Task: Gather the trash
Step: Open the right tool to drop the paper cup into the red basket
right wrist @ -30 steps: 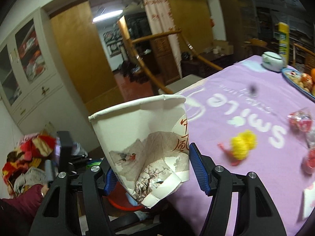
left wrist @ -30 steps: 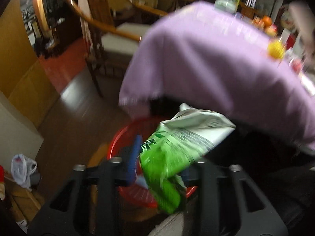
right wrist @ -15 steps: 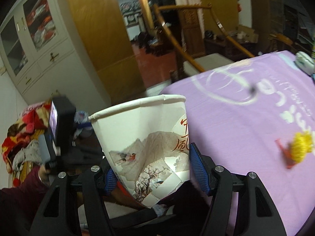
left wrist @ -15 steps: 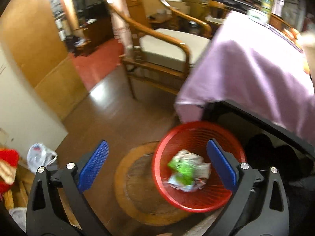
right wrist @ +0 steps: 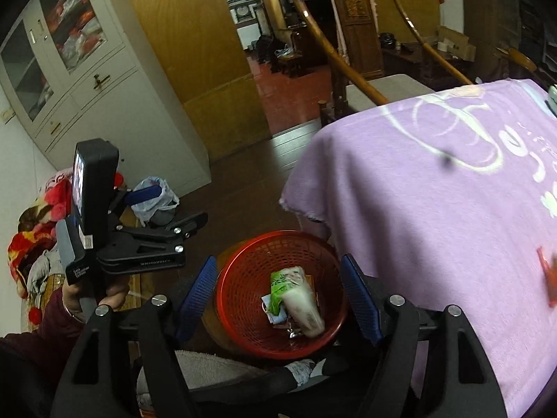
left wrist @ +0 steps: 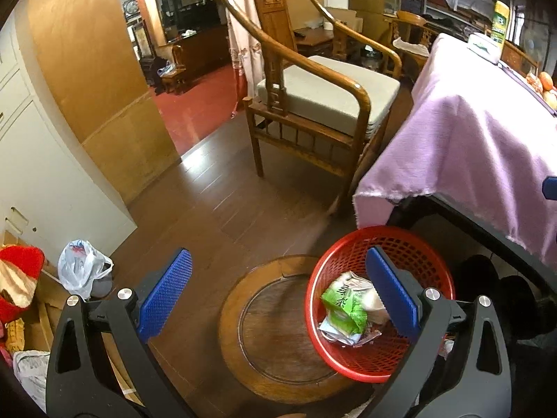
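A red mesh basket (left wrist: 428,254) stands on the floor beside the table; it also shows in the right wrist view (right wrist: 243,261). Inside lie a green and white snack bag (left wrist: 343,304) and a white paper cup (right wrist: 306,308), with the bag (right wrist: 278,287) next to the cup. My left gripper (left wrist: 278,291) is open and empty above the floor, left of the basket. My right gripper (right wrist: 278,291) is open and empty straight above the basket. The left gripper's body (right wrist: 139,240) shows in the right wrist view.
A table with a purple cloth (left wrist: 480,139) stands to the right, its edge over the basket. A wooden armchair (left wrist: 313,97) stands behind. A round wooden stand (left wrist: 271,334) lies under the basket. A white plastic bag (left wrist: 81,264) lies by the white cabinet (right wrist: 104,80).
My left gripper let go of the green bag, which fell into the basket, and opened wide. My right gripper opened and the paper cup dropped into the basket.
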The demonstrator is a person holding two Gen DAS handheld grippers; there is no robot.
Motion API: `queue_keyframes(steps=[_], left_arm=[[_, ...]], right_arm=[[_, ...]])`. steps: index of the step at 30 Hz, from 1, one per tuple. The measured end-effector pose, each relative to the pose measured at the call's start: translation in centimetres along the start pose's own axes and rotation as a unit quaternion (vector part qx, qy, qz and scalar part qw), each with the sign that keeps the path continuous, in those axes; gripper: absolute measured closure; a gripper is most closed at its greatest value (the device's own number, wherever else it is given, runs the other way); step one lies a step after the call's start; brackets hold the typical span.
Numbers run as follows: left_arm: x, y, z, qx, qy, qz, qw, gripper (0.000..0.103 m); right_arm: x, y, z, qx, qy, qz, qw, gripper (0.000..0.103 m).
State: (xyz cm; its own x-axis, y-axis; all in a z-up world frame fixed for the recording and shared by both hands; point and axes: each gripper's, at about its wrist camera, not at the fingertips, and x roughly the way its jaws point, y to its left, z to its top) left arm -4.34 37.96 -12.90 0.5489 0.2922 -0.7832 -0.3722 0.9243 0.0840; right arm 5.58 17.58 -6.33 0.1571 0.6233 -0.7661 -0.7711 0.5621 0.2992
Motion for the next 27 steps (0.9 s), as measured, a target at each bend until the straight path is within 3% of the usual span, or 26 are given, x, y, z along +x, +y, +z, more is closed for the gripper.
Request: queue_keyframes(steps=[9, 16, 27], left_arm=[[-2.4, -4.9, 1.2, 0.04, -0.026, -0.025, 0.9986, 0.007], [-5.4, -10.8, 2.2, 0.086, -0.055, -0.05, 0.9935, 0.007], [-10.9, -21.9, 2.9, 0.179, -0.115, -0.087, 0.9733, 0.007]], right_arm=[[-4.5, -3.3, -1.1, 0.034, -0.054, -0.024, 0.998, 0.028], [-9.8, -7.2, -3.7, 0.075, -0.111, -0.043, 0.99, 0.025], [-19.4, -13.2, -10.8, 0.141, -0.213, -0.098, 0.962, 0.018]])
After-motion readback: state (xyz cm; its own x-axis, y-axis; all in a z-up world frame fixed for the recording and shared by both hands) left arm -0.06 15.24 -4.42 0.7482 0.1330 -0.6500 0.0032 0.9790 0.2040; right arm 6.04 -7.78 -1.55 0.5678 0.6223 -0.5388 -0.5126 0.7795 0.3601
